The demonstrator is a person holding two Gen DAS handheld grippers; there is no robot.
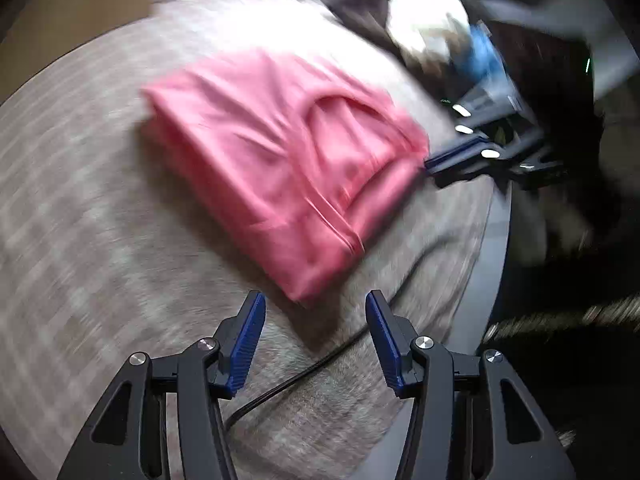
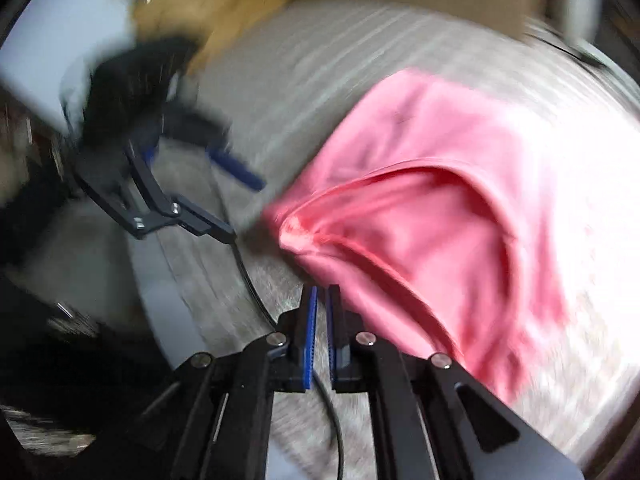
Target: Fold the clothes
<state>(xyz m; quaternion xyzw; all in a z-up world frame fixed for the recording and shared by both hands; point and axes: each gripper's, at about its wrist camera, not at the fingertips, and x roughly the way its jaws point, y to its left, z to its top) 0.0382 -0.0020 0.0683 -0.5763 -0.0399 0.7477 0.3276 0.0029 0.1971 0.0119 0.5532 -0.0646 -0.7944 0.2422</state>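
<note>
The left gripper [image 1: 315, 300] hovers with its blue-padded fingers [image 1: 248, 344] spread wide and nothing between them, just short of the near corner of the folded pink garment [image 1: 280, 160]. The right gripper [image 2: 322, 296] has its pads pressed almost together, only a thin slit between them; no cloth shows in that slit, and its tips sit just beside the pink garment's edge, by the curved neckline opening. In the left wrist view the right gripper [image 1: 472, 156] appears at the garment's far side, its tip touching or nearly touching the cloth; motion blur hides which. The garment lies folded in a thick rectangle on a grey checked cloth [image 1: 80, 220] covering a round table [image 1: 492, 248]. A black cable [image 2: 256, 280] runs across the cloth beside the garment. Beyond the garment lie blurred dark, white and blue items [image 1: 440, 28].
</note>
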